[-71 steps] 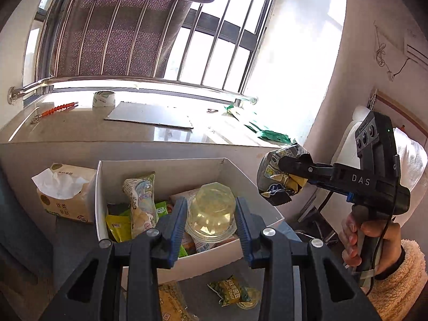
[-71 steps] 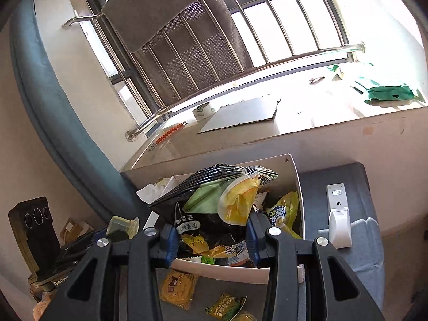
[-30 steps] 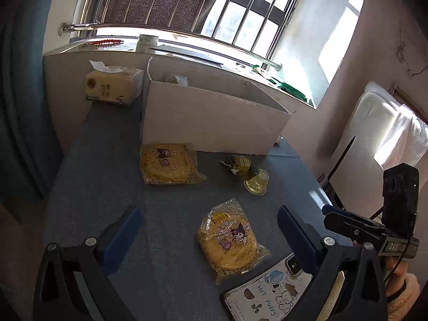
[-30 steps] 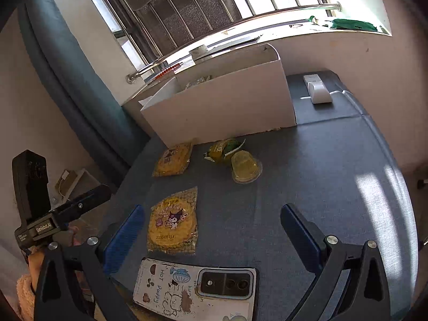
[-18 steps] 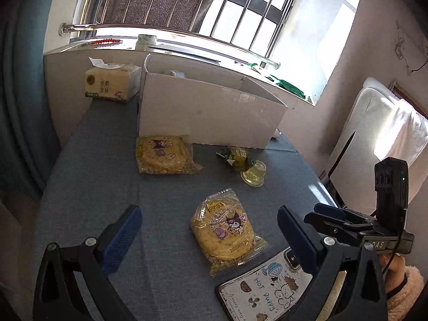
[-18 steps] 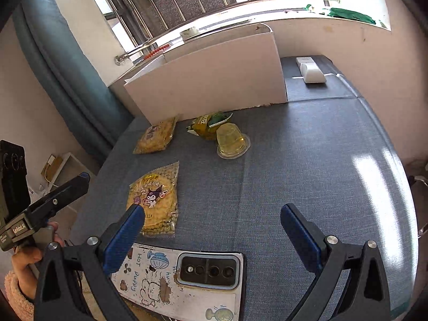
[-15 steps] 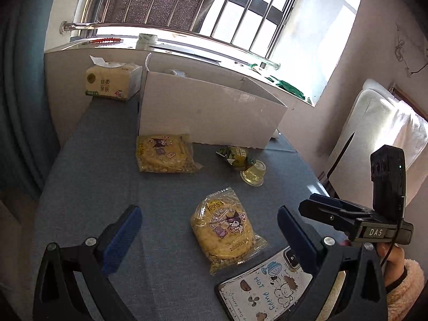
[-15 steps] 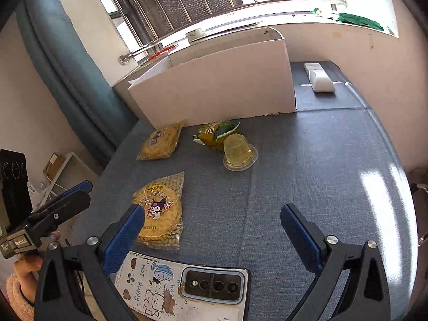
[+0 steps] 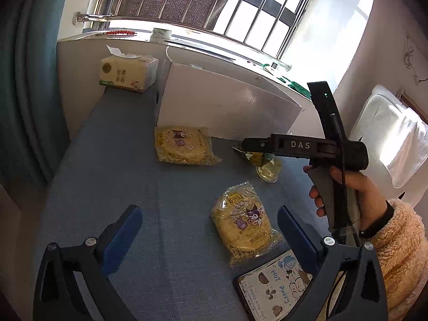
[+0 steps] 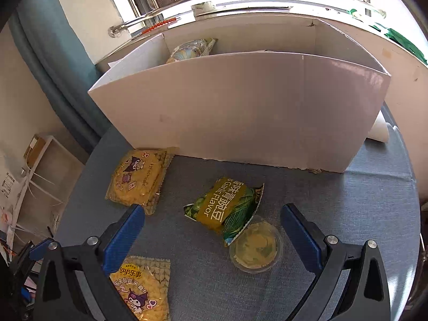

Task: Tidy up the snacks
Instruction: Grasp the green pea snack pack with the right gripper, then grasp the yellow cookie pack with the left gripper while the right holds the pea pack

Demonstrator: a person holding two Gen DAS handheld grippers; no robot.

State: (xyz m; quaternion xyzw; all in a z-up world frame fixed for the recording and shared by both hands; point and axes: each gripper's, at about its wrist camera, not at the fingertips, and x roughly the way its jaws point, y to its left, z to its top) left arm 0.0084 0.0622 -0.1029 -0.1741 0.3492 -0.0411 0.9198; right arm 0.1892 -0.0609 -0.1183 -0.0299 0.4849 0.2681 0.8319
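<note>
A: What's the setting?

B: A table [image 10: 347,214] covered in blue-grey cloth, pushed up against a sunlit windowsill [image 9: 187,41] with metal bars behind it. A teal curtain [image 9: 24,80] hangs at the left, and something draped in white cloth [image 9: 393,139] stands at the right.

A: And the biggest thing on the table?

B: A white cardboard box [image 10: 240,112], open at the top, at the back edge by the sill. One snack bag [image 10: 191,49] pokes up inside it at the far left corner. A tissue pack [image 9: 128,73] sits just beside the box, on its left.

A: Where are the loose snacks?

B: All in front of the box. One yellow cracker bag [image 10: 137,176] lies near the box's front wall, towards the left. A second yellow cracker bag [image 9: 244,226] lies nearer the person, beside a phone [image 9: 272,285] in a cartoon case. A green pea bag [image 10: 226,206] lies in the middle, its corner overlapping a small clear jelly cup [image 10: 255,246].

A: The grippers?

B: The right gripper [image 10: 211,230] is spread wide and holds nothing. It hovers over the pea bag and the cup, which sit between its blue pads [image 10: 124,232]; whether a pad touches anything, I cannot tell. A hand [image 9: 345,190] in a fuzzy tan sleeve [image 9: 398,248] grips its handle. The left gripper [image 9: 207,238] is also wide and empty, above the nearer cracker bag.
</note>
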